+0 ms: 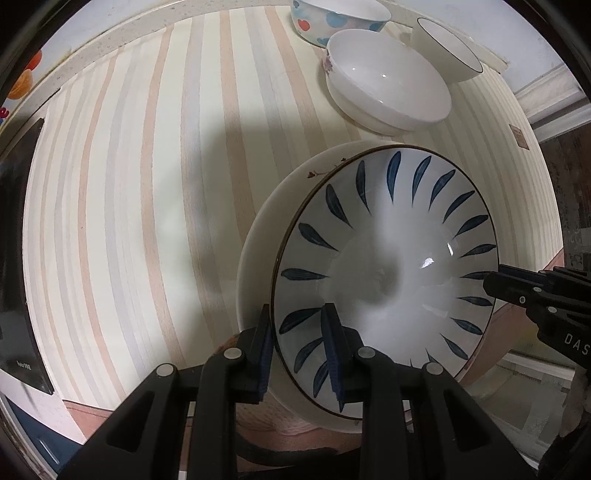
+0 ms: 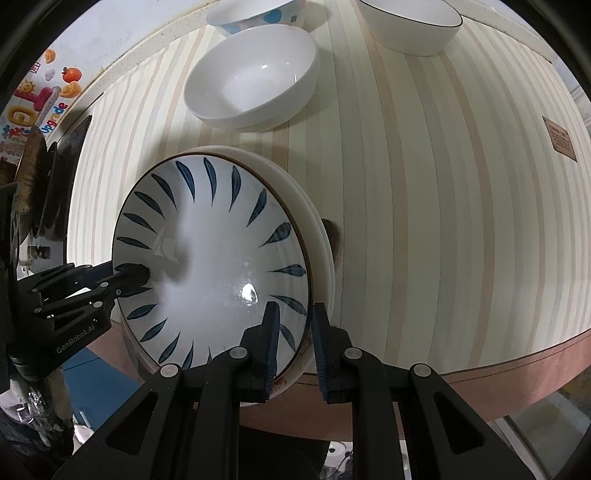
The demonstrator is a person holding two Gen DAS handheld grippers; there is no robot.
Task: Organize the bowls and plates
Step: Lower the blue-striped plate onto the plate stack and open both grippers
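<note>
A blue-leaf patterned plate [image 1: 384, 266] lies on top of plain cream plates [image 1: 266, 229] near the table's front edge. My left gripper [image 1: 301, 354] is shut on the stack's left rim, one finger inside the plate, one outside. My right gripper [image 2: 295, 350] is shut on the stack's right rim [image 2: 317, 236]. The blue-leaf plate [image 2: 214, 266] fills the right wrist view. Each gripper shows in the other's view: the right one [image 1: 517, 291], the left one [image 2: 110, 280].
On the striped tablecloth [image 1: 129, 184] behind the stack stand a white bowl [image 1: 388, 77], a bowl with red and blue spots [image 1: 332, 18] and a black-rimmed white bowl [image 1: 447, 48]. A dark object [image 1: 18, 258] lies at the table's left. The table edge [image 2: 480, 362] is close.
</note>
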